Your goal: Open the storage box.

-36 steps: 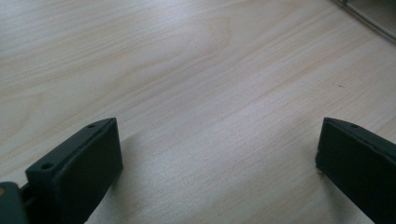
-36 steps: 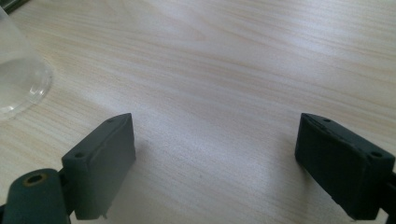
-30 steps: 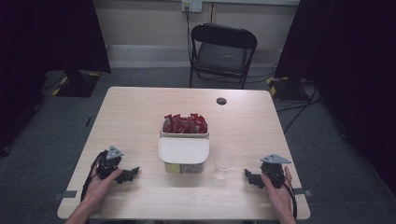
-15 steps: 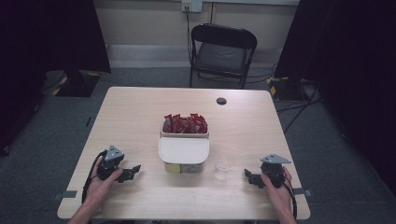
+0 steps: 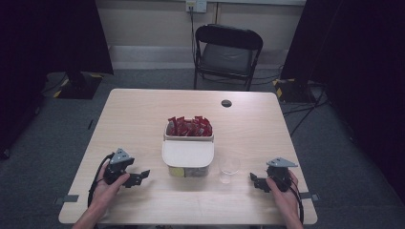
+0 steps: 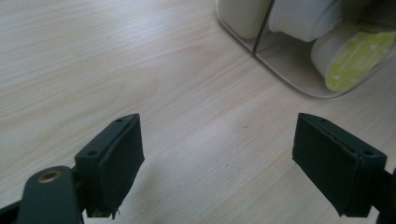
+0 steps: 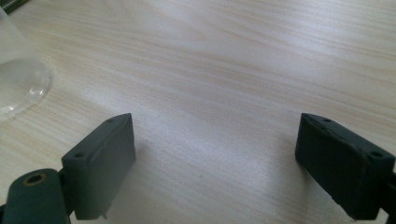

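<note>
Work unstarted: left gripper (image 5: 136,177) at 8 o'clock and right gripper (image 5: 257,182) at 4 o'clock rest empty, jaws spread; clear cup (image 5: 229,168) stands untouched at 5 o'clock of organiser tray (image 5: 187,153), mid-table.

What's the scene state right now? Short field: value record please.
left hand-held gripper: open, low over the table, holds nothing
right hand-held gripper: open, low over the table, holds nothing
table: light wood
container: mid-table, white lid over its near part
red packets: standing in the container's far part
yellow-lidded cups: in the container's near part
clear cup: upright, right of the container, nearest the right hand-held gripper
black disc: far side of the table
chair: beyond the table
</note>
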`<state>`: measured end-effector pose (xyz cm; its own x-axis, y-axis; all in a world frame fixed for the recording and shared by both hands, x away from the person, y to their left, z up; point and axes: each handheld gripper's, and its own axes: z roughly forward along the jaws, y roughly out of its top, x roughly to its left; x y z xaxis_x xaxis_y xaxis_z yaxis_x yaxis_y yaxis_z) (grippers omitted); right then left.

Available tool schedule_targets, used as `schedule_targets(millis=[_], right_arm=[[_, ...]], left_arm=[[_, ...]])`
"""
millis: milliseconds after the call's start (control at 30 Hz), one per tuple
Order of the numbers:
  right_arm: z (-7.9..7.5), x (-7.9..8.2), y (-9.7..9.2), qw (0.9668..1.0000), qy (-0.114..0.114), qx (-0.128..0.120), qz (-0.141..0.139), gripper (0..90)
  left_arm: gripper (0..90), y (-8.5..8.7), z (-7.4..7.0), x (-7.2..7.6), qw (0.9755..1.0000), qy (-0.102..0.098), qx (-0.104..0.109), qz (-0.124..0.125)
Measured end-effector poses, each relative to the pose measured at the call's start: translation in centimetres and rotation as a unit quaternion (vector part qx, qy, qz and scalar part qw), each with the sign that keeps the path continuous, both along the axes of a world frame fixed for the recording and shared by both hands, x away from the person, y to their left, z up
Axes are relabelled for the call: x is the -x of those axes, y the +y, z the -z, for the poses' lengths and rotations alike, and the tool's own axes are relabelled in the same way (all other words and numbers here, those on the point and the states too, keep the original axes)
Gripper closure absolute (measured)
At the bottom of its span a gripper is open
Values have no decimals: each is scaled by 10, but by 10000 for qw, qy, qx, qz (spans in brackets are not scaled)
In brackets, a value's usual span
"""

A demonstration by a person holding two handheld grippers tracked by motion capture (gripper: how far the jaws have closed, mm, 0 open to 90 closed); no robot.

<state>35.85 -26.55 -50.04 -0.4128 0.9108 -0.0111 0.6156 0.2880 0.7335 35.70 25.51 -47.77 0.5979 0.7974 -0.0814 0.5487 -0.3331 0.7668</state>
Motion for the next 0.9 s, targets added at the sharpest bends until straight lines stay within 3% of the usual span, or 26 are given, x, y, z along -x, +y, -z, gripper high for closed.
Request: schedule_targets(millis=[900], right_arm=[[0,0,0,10000,2,0,1,115]], left_arm=[[161,-32,-19,-2,9977,-162,439,498]])
